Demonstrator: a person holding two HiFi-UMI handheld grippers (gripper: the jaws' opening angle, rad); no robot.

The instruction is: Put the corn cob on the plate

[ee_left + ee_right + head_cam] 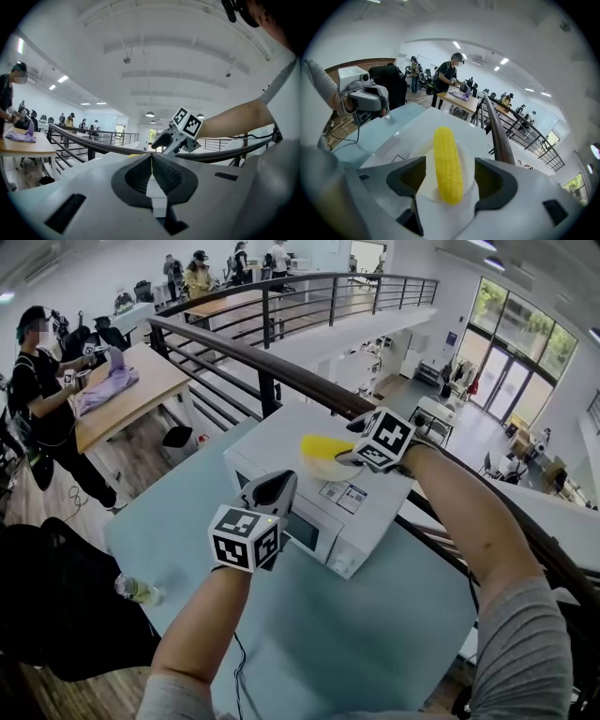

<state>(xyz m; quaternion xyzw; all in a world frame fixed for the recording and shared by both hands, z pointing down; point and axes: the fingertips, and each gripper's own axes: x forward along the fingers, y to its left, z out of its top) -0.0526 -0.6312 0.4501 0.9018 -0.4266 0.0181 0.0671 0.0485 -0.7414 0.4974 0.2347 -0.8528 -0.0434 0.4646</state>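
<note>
A yellow corn cob [447, 164] lies on a white plate [423, 150] on top of a white microwave [309, 512]. In the head view the cob [323, 445] and plate [323, 468] sit just left of my right gripper [345, 459]. My right gripper [450, 180] hangs tilted down over the cob, open, with a gap between each pad and the cob. My left gripper [279, 486] hovers level in front of the microwave, shut with nothing in it; its pads meet in the left gripper view [152, 173].
The microwave stands on a pale blue table [356, 634] beside a dark railing [281, 371]. A plastic bottle [139, 591] lies near the table's left edge. A person [42, 390] stands at a wooden table [141, 390] at far left.
</note>
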